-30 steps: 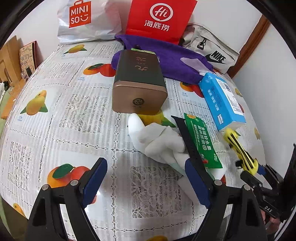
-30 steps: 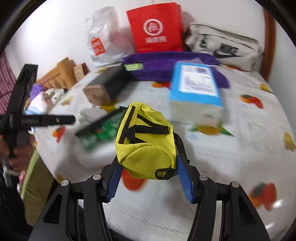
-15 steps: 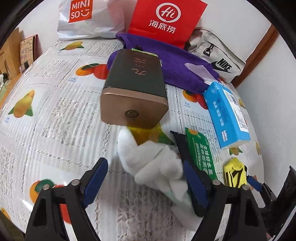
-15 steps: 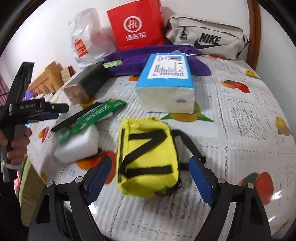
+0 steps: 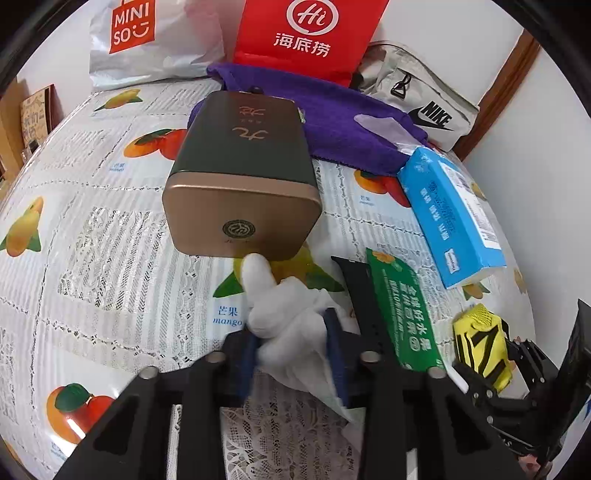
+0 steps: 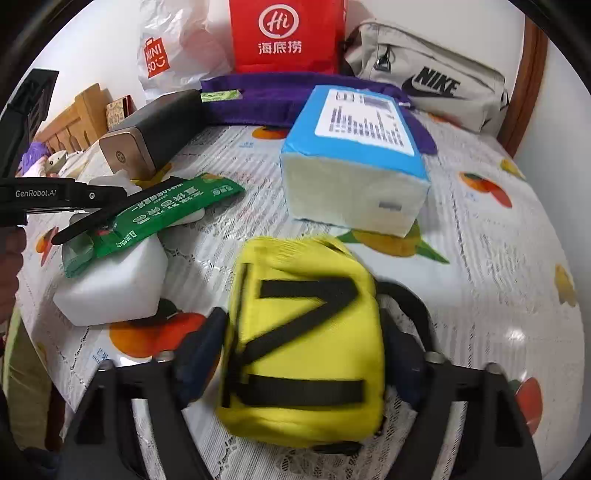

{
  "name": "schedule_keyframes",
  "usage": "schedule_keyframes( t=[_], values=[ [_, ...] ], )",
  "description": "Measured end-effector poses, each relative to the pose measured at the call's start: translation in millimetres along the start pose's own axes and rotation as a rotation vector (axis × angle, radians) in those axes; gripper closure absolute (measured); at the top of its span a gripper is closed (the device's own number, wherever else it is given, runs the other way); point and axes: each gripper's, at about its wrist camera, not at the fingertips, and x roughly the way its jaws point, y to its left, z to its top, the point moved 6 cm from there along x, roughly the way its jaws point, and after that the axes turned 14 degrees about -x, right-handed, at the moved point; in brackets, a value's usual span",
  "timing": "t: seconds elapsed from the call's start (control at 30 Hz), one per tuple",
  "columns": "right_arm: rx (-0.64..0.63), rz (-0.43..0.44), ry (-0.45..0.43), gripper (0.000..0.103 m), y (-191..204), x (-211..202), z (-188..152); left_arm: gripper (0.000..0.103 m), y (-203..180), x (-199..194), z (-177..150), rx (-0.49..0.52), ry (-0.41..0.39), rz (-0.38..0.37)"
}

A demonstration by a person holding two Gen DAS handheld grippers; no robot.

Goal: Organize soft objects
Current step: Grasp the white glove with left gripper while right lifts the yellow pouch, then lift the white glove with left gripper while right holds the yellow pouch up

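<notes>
A crumpled white cloth lies in front of a bronze-ended dark tin. My left gripper is closing, and its blue pads press on the cloth from both sides. A yellow pouch with black straps lies flat on the fruit-print tablecloth. My right gripper straddles the pouch with its jaws closing; a thin dark gap shows at the left pad. In the left wrist view, the yellow pouch sits at the far right.
A blue tissue pack, a green sachet over a black strap and a white foam block lie nearby. A purple towel, a Nike bag, a red bag and a Miniso bag line the back.
The left gripper moved forward and down and shut on the white cloth. The right gripper set the pouch on the table, opened, sank lower, and its jaws narrowed around the pouch.
</notes>
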Motion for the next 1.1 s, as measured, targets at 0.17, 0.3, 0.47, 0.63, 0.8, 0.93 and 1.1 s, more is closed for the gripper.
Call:
schedule_keyframes(
  t=[0.17,0.3,0.47,0.63,0.8,0.93,1.1],
  values=[
    [0.034,0.026,-0.007,0.038,-6,-6,-1,0.081,2,-18,6,-0.025,-0.024,-0.029],
    [0.041,0.03,-0.033,0.039,-7,-15,5,0.082,2,-40,12,-0.018,-0.066,-0.045],
    [0.045,0.03,-0.067,0.039,-9,-29,14,0.082,6,-65,25,-0.021,-0.121,-0.053],
    [0.077,0.045,-0.105,0.04,-15,-42,23,0.082,6,-84,34,-0.033,-0.159,-0.066],
    [0.096,0.055,-0.138,0.04,-23,-57,31,0.083,0,-99,41,-0.035,-0.188,-0.076],
    [0.104,0.046,-0.155,0.04,-29,-66,37,0.083,-7,-109,47,-0.028,-0.205,-0.096],
    [0.1,0.048,-0.175,0.04,-33,-73,46,0.083,-16,-122,58,-0.017,-0.232,-0.106]
  ],
)
